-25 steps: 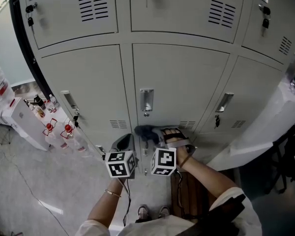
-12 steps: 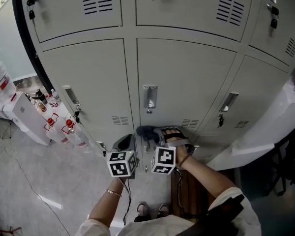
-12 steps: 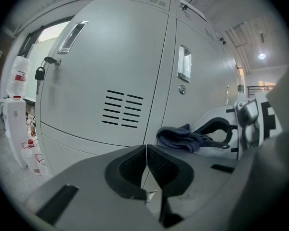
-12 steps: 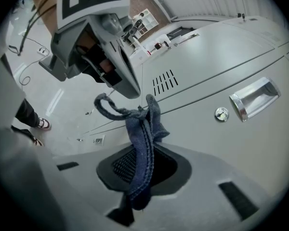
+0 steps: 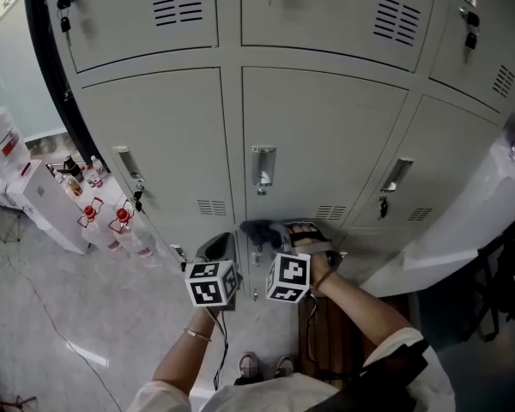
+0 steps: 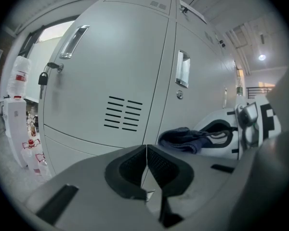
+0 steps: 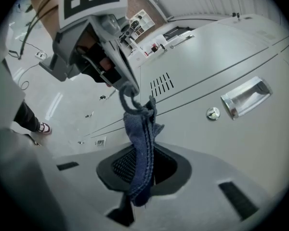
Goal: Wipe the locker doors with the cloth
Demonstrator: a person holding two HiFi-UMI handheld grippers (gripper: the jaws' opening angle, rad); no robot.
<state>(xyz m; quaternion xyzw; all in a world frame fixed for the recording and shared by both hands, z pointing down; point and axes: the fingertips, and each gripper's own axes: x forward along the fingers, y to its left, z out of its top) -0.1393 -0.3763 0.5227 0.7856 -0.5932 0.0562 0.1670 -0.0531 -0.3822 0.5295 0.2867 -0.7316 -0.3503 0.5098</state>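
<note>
Scene: A person seen from above faces a bank of grey locker doors (image 5: 322, 136), with a tool in each hand held low before the middle door.
Right tool: The right tool (image 7: 144, 170) has its jaws clamped on a dark blue cloth (image 7: 140, 143), which runs up out of the black pads in a twisted strip.
Cloth: It hangs in front of the bottom of the middle door, below the recessed handle (image 5: 262, 166) and close to the vent slots (image 5: 330, 213). Whether it touches the metal cannot be told.
Left tool: The left tool (image 6: 146, 163) has its jaws pressed together with nothing between them. It is pointed at the seam between the left and middle doors.
Spacing: The two tools sit just beside each other, their marker cubes almost level. In the right gripper view the far end of the cloth reaches the tip of the left tool, but contact cannot be told.
Left door: A key (image 5: 138, 197) hangs from the lock under its slanted handle.
Surroundings: Clear bottles with red caps (image 5: 103, 223) stand on the floor to the left. A wooden bench (image 5: 326, 337) lies under the right forearm, and a white cover (image 5: 472, 221) drapes something at the right.
Person: Bare forearms, a thin bracelet (image 5: 196, 337) on the left wrist, and shoes (image 5: 263, 368) visible at the bottom edge.
</note>
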